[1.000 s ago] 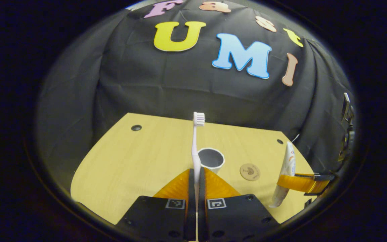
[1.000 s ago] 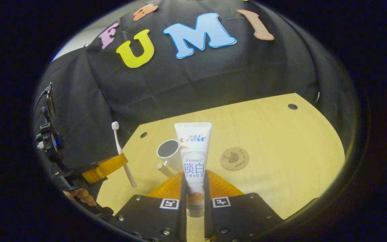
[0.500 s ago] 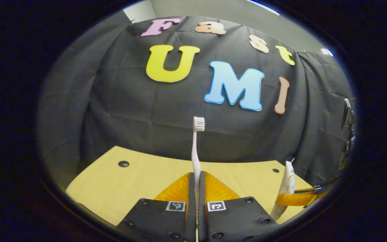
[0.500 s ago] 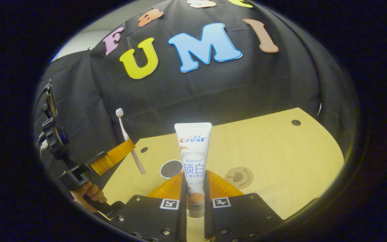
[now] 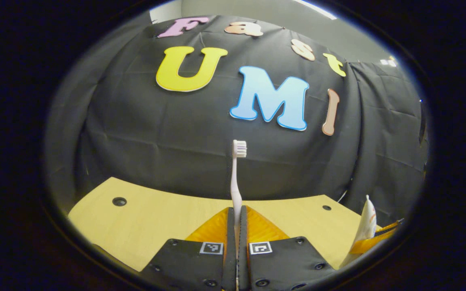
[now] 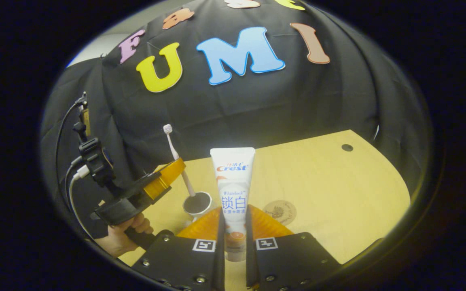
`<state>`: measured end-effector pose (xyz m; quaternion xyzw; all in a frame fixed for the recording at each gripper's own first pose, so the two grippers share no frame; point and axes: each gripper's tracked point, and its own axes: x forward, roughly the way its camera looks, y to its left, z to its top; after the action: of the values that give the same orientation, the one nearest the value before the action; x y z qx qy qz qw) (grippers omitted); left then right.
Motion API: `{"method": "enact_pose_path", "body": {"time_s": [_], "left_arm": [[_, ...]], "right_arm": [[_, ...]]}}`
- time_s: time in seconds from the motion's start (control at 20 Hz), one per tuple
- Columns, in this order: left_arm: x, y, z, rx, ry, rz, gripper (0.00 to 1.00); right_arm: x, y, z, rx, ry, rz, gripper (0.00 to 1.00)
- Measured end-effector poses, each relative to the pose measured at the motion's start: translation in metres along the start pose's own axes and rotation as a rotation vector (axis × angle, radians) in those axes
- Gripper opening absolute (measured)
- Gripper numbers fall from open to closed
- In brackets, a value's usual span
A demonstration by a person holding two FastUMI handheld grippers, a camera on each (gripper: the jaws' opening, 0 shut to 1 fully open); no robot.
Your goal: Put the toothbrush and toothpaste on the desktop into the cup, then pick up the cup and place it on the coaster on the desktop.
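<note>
— Which way was the toothbrush (image 5: 236, 178) pointing?

— Straight up along the left gripper (image 5: 236, 226), bristle head at the top against the black booth wall (image 5: 144, 133), handle running down between the two fingers. From the right gripper view the same toothbrush (image 6: 178, 161) leaned a little, head up and to the left, its lower end just above the open mouth of the cup (image 6: 197, 203) (I could not tell whether it touched the rim).

— And the toothpaste?

— The toothpaste (image 6: 233, 190) stood upright too, flat crimped end on top, cap end down in the gap of the right gripper (image 6: 233, 238). In the left gripper view it showed at the far right edge as the toothpaste (image 5: 365, 226), tilted, above the desk (image 5: 156, 214).

— How were the hands placed?

— A hand (image 6: 121, 238) gripped the left gripper's handle from below, low at the left; the left gripper (image 6: 164, 178) slanted up and to the right towards the cup, over the desk (image 6: 330, 182).

— Open or closed?

— Both closed on their loads: the left one pressed nearly together on the thin handle, the right one pinching the tube from both sides.

— The coaster?

— The coaster (image 6: 279, 211) lay flat on the desk just right of the cup, apart from it, bare.
</note>
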<state>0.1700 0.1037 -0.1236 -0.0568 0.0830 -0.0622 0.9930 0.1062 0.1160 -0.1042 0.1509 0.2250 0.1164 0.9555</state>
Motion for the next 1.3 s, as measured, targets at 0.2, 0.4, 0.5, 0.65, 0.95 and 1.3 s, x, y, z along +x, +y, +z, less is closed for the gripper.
{"method": "enact_pose_path", "body": {"time_s": [0.2, 0.4, 0.5, 0.65, 0.95, 1.3], "left_arm": [[0.011, 0.015, -0.021, -0.013, 0.027, 0.024, 0.09], [0.012, 0.023, -0.041, -0.015, 0.061, 0.042, 0.09], [0.008, 0.024, -0.044, 0.010, 0.065, 0.049, 0.11], [0.005, 0.017, -0.041, 0.009, 0.060, 0.020, 0.21], [-0.003, 0.018, -0.043, 0.001, 0.079, 0.014, 0.77], [-0.017, 0.022, -0.026, 0.010, 0.045, 0.033, 0.90]], "right_arm": [[0.002, -0.005, -0.003, 0.014, 0.011, -0.012, 0.21], [0.006, -0.005, -0.007, 0.023, 0.033, -0.014, 0.21], [0.007, -0.002, -0.008, 0.030, 0.042, -0.004, 0.21], [0.010, 0.002, -0.010, 0.040, 0.052, 0.006, 0.21], [0.012, 0.010, -0.014, 0.025, 0.064, 0.020, 0.21], [0.022, 0.029, 0.005, -0.005, 0.041, 0.059, 0.21]]}}
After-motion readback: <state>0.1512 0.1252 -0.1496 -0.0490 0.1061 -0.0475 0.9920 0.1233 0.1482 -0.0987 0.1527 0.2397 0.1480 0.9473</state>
